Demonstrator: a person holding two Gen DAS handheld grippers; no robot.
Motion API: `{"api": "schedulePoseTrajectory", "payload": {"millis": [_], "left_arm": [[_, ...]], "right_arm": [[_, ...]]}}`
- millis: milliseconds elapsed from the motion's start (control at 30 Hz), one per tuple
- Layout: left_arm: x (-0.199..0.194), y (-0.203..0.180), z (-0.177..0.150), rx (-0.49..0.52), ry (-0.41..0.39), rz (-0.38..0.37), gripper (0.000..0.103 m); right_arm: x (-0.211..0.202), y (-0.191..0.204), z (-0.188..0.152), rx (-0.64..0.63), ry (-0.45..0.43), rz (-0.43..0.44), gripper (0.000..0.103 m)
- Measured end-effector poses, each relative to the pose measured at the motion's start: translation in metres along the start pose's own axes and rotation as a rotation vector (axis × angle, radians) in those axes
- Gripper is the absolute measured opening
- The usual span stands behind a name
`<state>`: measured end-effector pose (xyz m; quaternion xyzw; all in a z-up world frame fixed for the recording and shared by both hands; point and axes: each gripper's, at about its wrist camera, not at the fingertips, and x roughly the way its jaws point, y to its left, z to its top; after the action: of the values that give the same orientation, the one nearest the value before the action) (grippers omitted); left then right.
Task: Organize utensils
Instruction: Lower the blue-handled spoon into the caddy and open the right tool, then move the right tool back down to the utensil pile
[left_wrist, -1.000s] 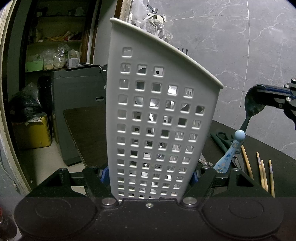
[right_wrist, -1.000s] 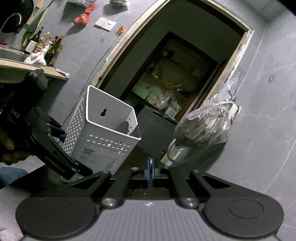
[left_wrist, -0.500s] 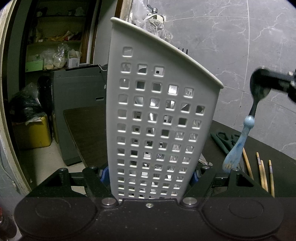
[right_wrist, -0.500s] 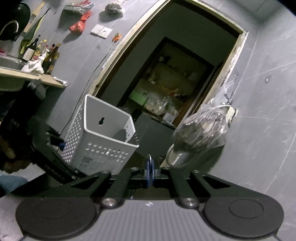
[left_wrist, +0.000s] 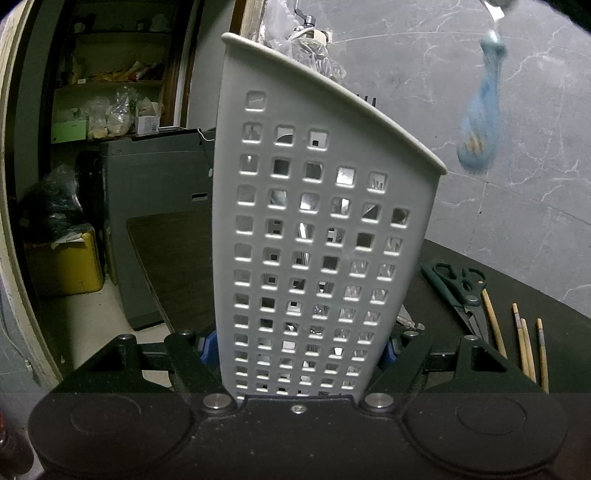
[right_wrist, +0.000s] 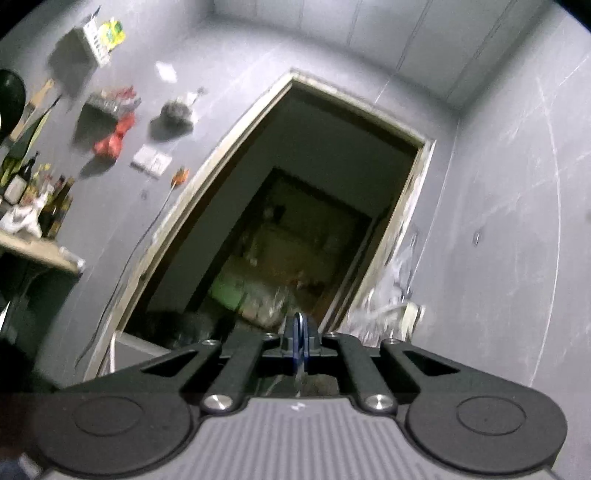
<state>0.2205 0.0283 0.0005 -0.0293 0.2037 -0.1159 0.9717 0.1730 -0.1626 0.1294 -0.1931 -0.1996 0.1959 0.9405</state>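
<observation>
left claw (left_wrist: 299, 354) clamps white basket (left_wrist: 317, 236) over dark table (left_wrist: 576, 332), grey marbled wall (left_wrist: 517, 206).

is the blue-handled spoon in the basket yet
Out. The blue-handled spoon hangs in the air, above and right of the white basket.

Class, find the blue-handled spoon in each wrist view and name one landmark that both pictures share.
Left wrist view: the blue-handled spoon hangs blurred at the upper right, handle down, above the scissors.
Right wrist view: only a thin sliver of it shows, pinched between the closed fingers of the right gripper at bottom centre.
Shared landmark: the doorway with the cluttered shelves.
</observation>
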Motion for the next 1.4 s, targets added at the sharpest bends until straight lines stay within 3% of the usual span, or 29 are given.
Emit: {"api": "schedulePoseTrajectory", "payload": {"millis": [200, 333, 667, 1400], "left_arm": [[0.0, 0.0, 0.0, -0.001, 0.0, 0.0, 0.077], [0.0, 0.0, 0.0, 0.0, 0.0, 0.0, 0.077], [0.0, 0.0, 0.0, 0.0, 0.0, 0.0, 0.077], [0.0, 0.0, 0.0, -0.001, 0.0, 0.001, 0.077]], "right_arm": [[0.024, 0.002, 0.018, 0.036, -0.079, 0.014, 0.003], [0.037, 0.006, 0.02, 0.052, -0.084, 0.043, 0.003], [0.056, 0.029, 0.002, 0.077, -0.01, 0.121, 0.003], [0.065, 0.057, -0.032, 0.079, 0.12, 0.209, 0.003]]}}
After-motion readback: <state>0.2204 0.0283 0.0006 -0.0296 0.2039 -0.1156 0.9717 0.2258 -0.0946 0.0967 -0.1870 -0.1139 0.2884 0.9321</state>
